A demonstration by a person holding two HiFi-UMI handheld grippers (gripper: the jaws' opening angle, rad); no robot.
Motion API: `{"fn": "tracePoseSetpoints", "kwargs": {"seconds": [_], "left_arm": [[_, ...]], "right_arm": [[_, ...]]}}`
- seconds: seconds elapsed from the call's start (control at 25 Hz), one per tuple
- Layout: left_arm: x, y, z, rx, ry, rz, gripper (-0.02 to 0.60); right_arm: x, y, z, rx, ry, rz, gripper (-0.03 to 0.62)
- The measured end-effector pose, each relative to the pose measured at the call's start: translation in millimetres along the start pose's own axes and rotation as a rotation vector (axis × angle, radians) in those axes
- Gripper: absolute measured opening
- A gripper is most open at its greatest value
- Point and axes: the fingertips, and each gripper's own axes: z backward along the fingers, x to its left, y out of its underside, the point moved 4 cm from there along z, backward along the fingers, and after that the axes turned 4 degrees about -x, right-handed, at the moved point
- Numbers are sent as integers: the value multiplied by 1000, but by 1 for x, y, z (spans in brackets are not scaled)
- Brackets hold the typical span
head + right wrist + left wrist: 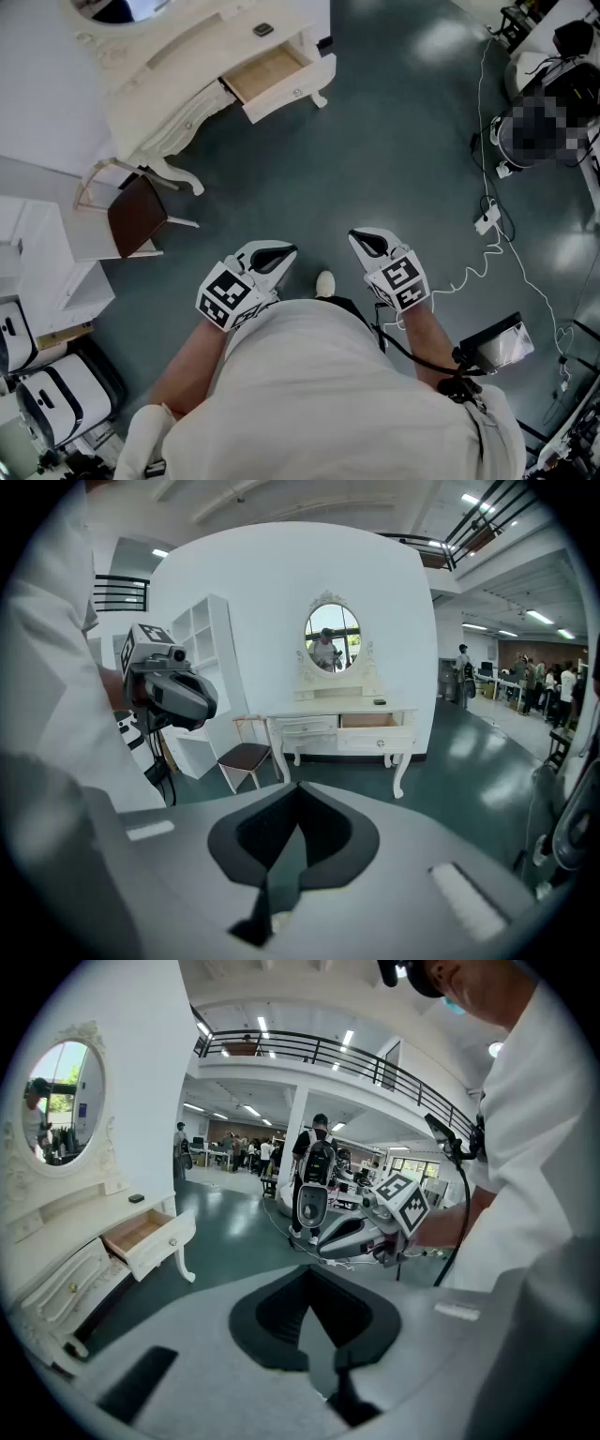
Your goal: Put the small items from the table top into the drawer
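The left gripper [273, 255] and the right gripper [371, 243] were held close to the person's body, well apart from the white desk [202, 47]. The jaws of each were closed together, with nothing between them. The desk's drawer [271, 74] stood pulled open. A small black item [263, 30] lay on the desk top just behind that drawer. A chair [138, 215] with a brown seat stood beside the desk.

Glossy dark teal floor [394, 141], white wall [272, 592] behind oval mirror [331, 637], brown-seated chair [136, 216] beside white shelving [208, 658], railed mezzanine [328, 1054] above, bright ceiling strip lights [265, 1026].
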Motion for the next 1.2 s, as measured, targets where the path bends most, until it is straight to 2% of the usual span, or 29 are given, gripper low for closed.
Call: {"fn": "tracePoseSetpoints", "kwargs": {"seconds": [0.28,0.44,0.68,0.8,0.88,0.96,1.08,1.2], "left_arm": [[17,15,24,-24,-65,54,2],[49,23,38,-35,-87,87,2],[149,6,50,-90,-54,77,2],[205,-12,64,-109,-24,62,2],[239,-24,78,-132,-2,52,2],[275,-32,95,-147,22,46,2],[327,-33,120,-147,55,38,2],[373,-29,139,-142,55,41,2]], "right_arm": [[11,-1,-26,36,-61,44,0],[12,-15,-55,50,-73,54,0],[-7,-51,-132,88,-34,24,2],[-14,-86,-170,99,22,13,3],[-16,-111,-195,102,43,16,47],[-19,-138,-226,110,70,24,55],[-23,-173,-274,106,121,21,58],[-30,-201,-313,96,163,33,71]]}}
